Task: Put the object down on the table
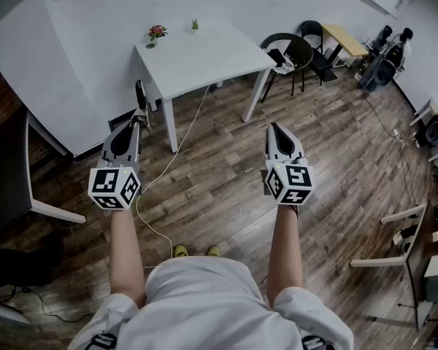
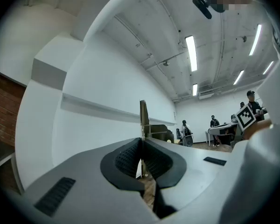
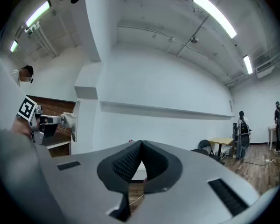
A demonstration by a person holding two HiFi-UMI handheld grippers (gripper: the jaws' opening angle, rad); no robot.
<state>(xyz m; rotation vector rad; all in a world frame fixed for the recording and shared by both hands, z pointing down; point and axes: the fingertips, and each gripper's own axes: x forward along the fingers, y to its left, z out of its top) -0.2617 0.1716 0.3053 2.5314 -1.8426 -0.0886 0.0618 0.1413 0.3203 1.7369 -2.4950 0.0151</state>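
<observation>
left gripper [image 1: 137,117] is found fully closed on a thin, flat dark object [image 2: 143,118], pinched at its near end. the object's long axis is carried straight out beyond the jaw tips, toward the white table [image 1: 204,57], well apart. right gripper [image 1: 273,128] is closed and empty.

White table [image 1: 204,57], brown plank floor [image 1: 226,173], grey left gripper [image 1: 139,117], grey right gripper [image 1: 273,127], black-and-white marker cubes [image 1: 115,188], dark object [image 2: 143,112].
</observation>
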